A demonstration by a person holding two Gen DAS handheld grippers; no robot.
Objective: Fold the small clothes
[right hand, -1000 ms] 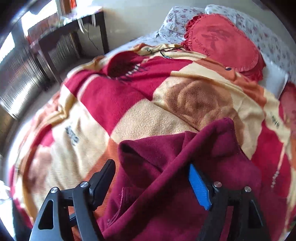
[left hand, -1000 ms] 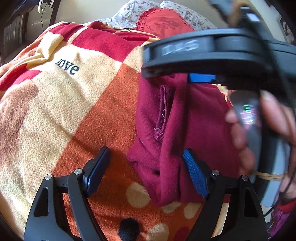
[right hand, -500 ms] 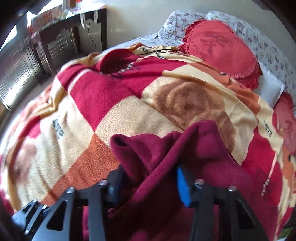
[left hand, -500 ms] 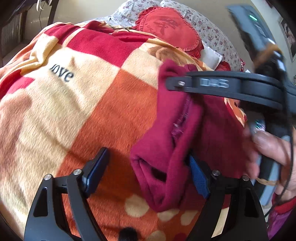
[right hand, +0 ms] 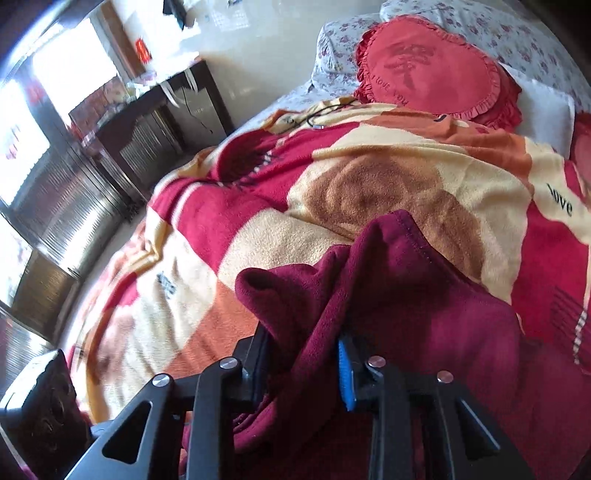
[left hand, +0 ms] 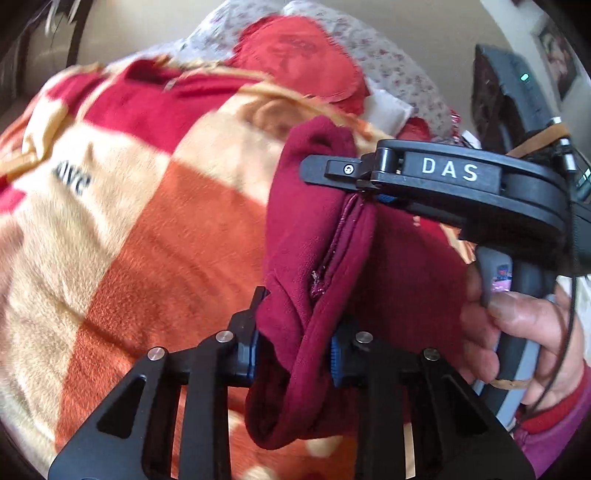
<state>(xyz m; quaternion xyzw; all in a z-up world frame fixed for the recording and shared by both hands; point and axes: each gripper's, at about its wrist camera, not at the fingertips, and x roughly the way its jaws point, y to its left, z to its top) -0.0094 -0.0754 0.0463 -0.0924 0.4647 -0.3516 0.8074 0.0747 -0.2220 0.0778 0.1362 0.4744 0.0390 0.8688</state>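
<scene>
Now both tools have just closed on the maroon fleece garment (left hand: 310,258); left tool (left hand: 293,350) clamps a bunched fold at 6 o'clock, right tool (right hand: 306,369) pinches its edge above the blanket (left hand: 155,229); soft, light, floppy, so hems and corners look the best holds.

A bed (right hand: 325,92) carries a plush checked blanket (right hand: 369,199) in red, cream and orange, printed with "love". At its head a red heart-shaped cushion (right hand: 432,70) lies against floral pillows (right hand: 498,29). A maroon garment (right hand: 424,314) rests partly on the blanket.
</scene>
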